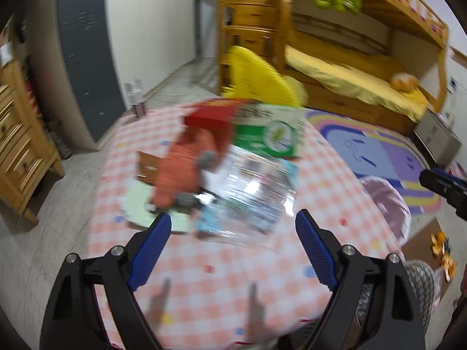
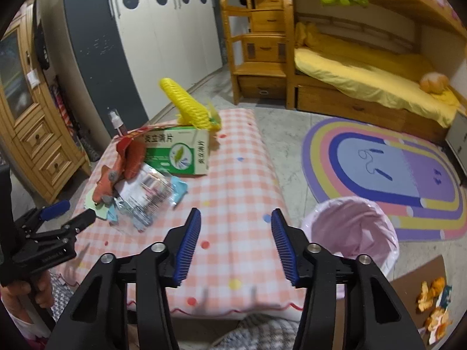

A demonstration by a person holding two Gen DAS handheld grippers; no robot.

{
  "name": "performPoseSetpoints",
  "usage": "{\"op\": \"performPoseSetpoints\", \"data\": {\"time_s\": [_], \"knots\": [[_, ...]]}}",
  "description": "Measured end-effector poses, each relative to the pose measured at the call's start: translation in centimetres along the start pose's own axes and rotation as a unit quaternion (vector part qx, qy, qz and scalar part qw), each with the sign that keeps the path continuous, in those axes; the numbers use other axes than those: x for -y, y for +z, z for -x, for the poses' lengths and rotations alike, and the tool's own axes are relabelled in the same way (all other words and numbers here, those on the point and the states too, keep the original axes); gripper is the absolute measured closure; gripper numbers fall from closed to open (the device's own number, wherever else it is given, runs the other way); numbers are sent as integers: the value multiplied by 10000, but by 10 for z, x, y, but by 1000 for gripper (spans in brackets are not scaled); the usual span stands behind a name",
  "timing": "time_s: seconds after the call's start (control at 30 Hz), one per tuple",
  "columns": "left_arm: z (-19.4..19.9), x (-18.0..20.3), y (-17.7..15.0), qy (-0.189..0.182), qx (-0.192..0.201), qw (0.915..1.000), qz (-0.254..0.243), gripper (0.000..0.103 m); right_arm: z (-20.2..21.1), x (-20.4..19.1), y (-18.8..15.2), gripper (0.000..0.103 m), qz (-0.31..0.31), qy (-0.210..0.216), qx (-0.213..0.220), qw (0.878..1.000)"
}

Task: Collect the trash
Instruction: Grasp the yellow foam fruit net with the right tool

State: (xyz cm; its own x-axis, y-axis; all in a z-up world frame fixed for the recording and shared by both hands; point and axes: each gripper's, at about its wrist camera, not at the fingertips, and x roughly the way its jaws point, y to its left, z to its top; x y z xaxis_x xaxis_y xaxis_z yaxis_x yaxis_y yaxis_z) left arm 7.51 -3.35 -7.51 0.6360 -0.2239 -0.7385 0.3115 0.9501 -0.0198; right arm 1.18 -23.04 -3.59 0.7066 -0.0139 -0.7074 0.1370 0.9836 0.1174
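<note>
Checked tablecloth [image 2: 233, 175] under a blurred trash heap.
Left gripper [image 1: 233, 233] and right gripper [image 2: 236, 233] both gape wide, empty; clear wrapper [image 1: 254, 195] smeared, print unreadable.

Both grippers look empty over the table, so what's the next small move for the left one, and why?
Probably ease the left hand-held gripper forward and close on the clear plastic wrapper. It is open and empty, and the wrapper is the nearest trash, just ahead of its fingertips. The pink-lined bin stands beside the table, by the right hand-held gripper, which is also open.
</note>
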Motion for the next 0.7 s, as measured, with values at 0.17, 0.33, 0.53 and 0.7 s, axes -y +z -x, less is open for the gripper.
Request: {"op": "performPoseSetpoints", "data": {"time_s": [0.17,0.33,0.53,0.7], "knots": [[-1,-36,16,224,112,9992,310,14,-23,-21,20,65,262,213,-31,9994],[-10,-54,34,400,174,9984,368,14,-48,-36,46,63,484,339,-15,9983],[-33,-62,63,539,150,9982,202,14,-87,-52,87,52,828,382,51,9958],[-53,-73,85,598,116,9980,172,14,-127,-65,122,51,1046,410,8,9937]]}}
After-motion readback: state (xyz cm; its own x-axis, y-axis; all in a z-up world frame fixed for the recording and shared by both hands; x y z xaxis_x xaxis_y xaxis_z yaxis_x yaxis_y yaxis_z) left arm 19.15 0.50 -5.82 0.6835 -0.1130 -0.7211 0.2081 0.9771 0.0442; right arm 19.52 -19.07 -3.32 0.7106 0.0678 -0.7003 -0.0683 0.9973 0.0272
